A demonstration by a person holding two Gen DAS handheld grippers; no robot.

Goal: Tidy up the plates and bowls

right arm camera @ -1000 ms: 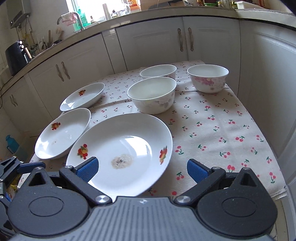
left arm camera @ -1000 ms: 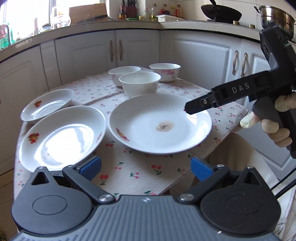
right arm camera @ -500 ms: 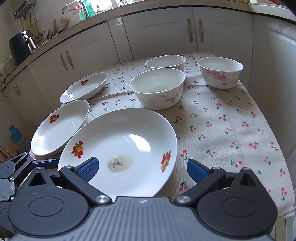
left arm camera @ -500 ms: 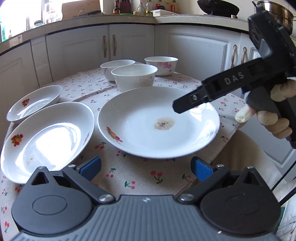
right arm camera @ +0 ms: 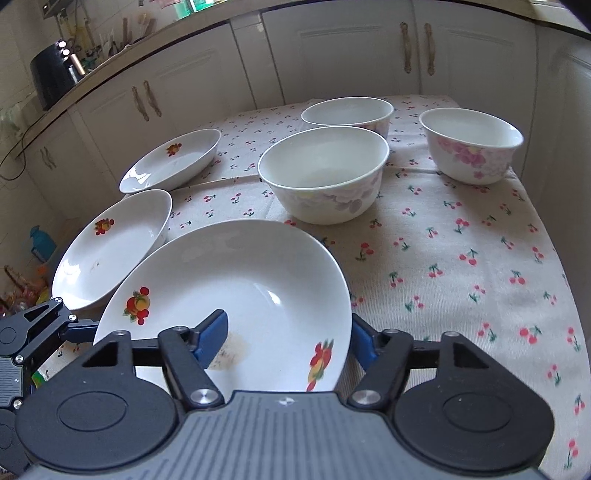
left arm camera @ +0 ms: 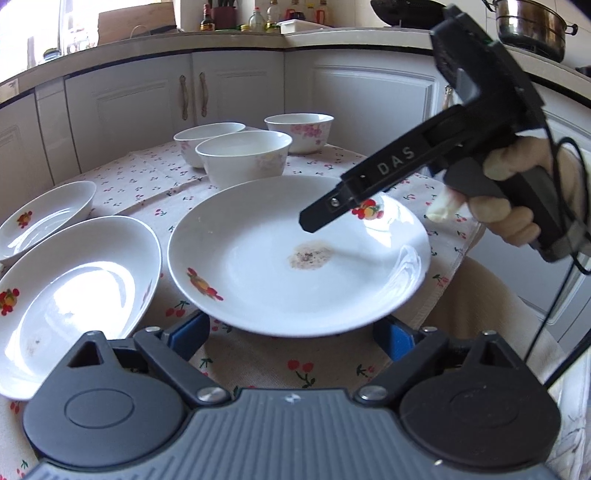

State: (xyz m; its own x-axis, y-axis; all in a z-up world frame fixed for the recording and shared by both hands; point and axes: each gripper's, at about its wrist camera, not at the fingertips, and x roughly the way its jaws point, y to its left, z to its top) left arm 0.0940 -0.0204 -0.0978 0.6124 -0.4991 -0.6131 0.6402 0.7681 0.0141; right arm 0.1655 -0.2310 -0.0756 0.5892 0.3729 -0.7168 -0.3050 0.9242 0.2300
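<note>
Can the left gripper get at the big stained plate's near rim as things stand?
Probably yes: the left gripper, jaws closing, already straddles the big plate's near rim; the right gripper works the opposite edge, clear of it.

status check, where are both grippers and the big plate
Right gripper closing across big plate rim, one pad inside, one outside. Left gripper closing at its near edge. Middle plate close beside it; bowls clear.

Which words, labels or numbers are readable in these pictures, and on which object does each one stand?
"DAS": white letters on the black finger of the right gripper, seen from the left wrist.
Labels on the bottles on the far counter: too small to read.
Plates and bowls: only pictures, no text.
</note>
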